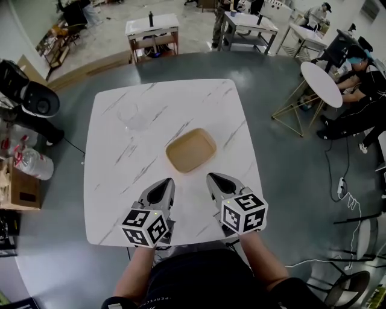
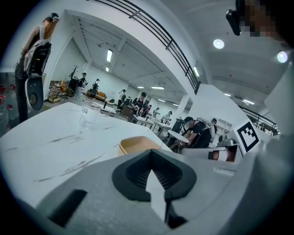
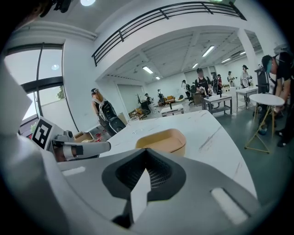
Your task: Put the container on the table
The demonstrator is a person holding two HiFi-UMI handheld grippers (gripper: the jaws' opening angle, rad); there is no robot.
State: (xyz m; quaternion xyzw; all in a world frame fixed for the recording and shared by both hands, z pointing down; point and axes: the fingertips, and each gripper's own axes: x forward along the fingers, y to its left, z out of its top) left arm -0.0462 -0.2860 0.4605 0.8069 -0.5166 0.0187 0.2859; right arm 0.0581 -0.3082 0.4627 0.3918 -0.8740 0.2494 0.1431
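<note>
At frame centre your container (image 1: 190, 149) sits flat on the table (image 1: 120, 181), so your left gripper (image 1: 164, 184) and right gripper (image 1: 216, 180), just below it, are closed on nothing.

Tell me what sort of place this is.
Probably a large open workshop or lab hall: several white work tables, people busy at them, and a railed mezzanine overhead.

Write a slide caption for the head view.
Tan container resting on the marble table, clear glass beyond it, left gripper and right gripper shut and empty just short of it.
</note>
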